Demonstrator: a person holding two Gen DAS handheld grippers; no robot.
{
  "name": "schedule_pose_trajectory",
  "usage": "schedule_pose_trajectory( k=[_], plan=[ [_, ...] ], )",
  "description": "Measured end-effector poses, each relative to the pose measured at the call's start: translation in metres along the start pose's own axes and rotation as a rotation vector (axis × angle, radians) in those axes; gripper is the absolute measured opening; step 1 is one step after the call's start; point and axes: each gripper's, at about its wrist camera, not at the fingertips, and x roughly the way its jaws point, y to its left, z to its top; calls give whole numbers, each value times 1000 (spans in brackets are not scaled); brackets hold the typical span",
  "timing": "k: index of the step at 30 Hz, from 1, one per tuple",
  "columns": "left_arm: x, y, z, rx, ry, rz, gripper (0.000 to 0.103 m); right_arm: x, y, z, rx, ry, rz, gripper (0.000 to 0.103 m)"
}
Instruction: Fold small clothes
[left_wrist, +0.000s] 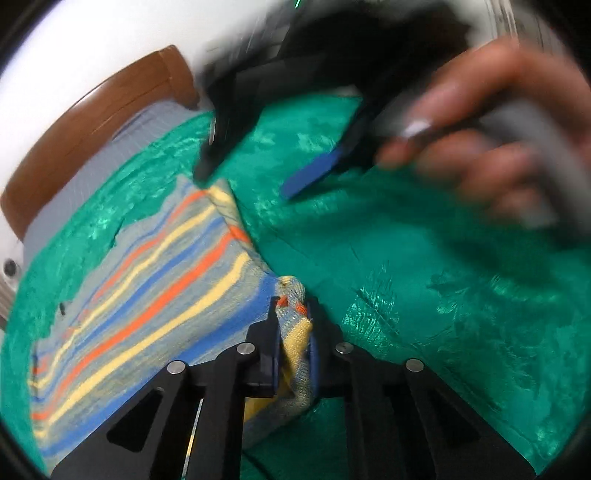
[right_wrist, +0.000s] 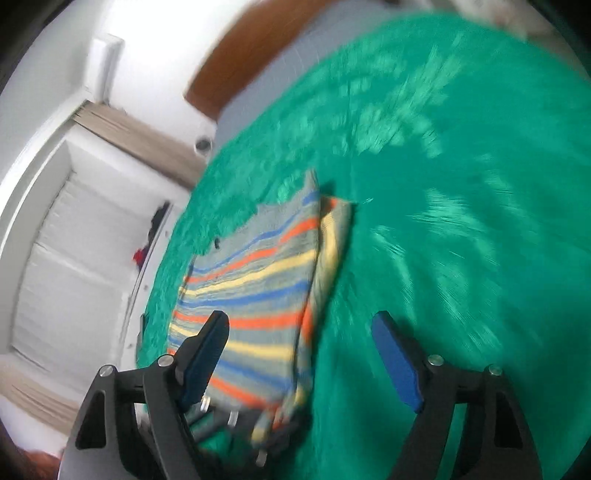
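Left gripper: jaws pinching a corner of the striped garment | Right gripper: jaws spread, holding nothing, above the garment's edge | Striped garment: lying partly folded on green blanket

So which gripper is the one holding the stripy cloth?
The left gripper is: it is shut on a bunched corner of the stripy cloth. The right gripper is open and holds nothing.

Both grippers, the left gripper and the right gripper, are showing black angular linkages, silver round pins and blue finger pads; upper right, the blurred bare-skinned right hand is showing a pale fingernail.
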Motion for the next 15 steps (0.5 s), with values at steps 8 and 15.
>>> schedule_pose_trajectory(
  k=[8, 15],
  plan=[
    [-66, 85, -21, -308, -130, -70, 8, 73, 38, 38, -17, -15, -62, 9],
    [-134, 195, -97, -649, -168, -15, 8, 104, 190, 37, -267, -14, 2, 9]
  ],
)
